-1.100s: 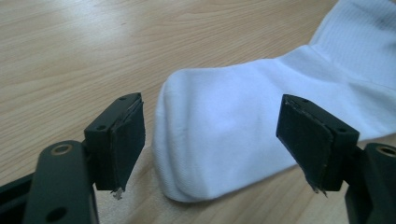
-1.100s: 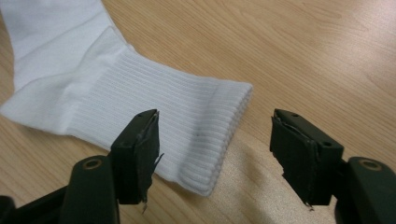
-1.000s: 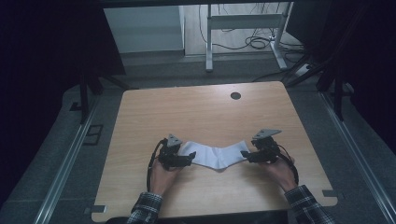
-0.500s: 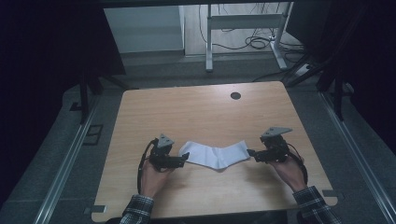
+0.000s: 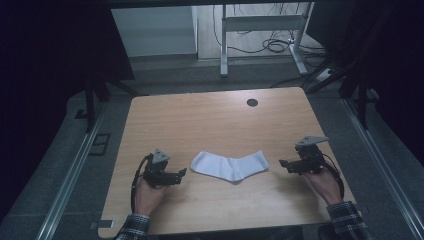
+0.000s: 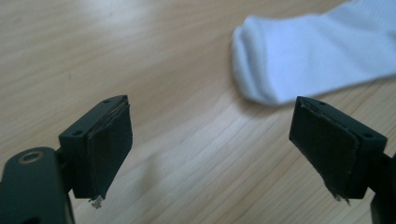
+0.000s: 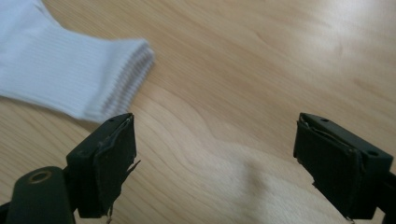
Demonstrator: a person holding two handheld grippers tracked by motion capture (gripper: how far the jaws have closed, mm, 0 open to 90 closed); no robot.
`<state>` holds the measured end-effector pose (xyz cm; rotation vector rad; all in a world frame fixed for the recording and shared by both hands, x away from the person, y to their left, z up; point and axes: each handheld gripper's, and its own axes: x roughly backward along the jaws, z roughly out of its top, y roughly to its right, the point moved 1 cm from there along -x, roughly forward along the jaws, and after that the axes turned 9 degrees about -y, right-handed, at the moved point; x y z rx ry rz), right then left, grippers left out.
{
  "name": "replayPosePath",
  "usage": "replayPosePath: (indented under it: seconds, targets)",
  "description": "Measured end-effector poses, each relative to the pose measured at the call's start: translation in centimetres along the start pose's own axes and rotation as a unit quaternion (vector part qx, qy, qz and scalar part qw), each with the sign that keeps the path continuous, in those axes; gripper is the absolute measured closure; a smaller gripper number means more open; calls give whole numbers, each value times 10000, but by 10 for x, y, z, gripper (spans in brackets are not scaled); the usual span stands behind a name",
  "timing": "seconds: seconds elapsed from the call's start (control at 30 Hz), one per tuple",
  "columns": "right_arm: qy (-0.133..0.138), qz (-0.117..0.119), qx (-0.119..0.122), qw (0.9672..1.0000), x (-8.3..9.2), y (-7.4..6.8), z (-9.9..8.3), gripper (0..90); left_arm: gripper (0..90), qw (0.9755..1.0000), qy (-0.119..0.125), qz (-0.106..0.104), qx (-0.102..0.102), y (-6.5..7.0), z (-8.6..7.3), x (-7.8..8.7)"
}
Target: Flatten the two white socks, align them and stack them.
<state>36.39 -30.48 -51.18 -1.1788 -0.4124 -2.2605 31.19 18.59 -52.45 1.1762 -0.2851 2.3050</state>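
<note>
A wooden table (image 5: 210, 120) with rounded corners carries a small dark round hole (image 5: 252, 102) near its far edge, right of centre. Beyond that edge, cables (image 5: 280, 46) lie on the floor by a white desk frame (image 5: 260, 25)

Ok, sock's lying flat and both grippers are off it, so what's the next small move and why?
Probably ease both hands further outward and stop. The white sock lies flat on the table, the left gripper and right gripper have just been opening, nothing sits between their jaws, and each is clear of its sock end.
</note>
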Motion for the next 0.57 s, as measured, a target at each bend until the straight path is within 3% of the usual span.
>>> replayPosePath:
  seconds: [0.27, 0.4, 0.57]
  targets:
    - [-444, 20, -25, 9990, -22, 11, -15, 103, 94, 9990, -377, 109, -192, -5, -20, -13]
    - [-319, 76, -10, 9995, -25, 12, -17, 75, 14, 9992, -385, 1, -87, -6, -22, -20]
    - [-243, 84, -24, 9997, -27, 12, -18, 59, 0, 9992, -395, 5, -83, -6, -22, -20]
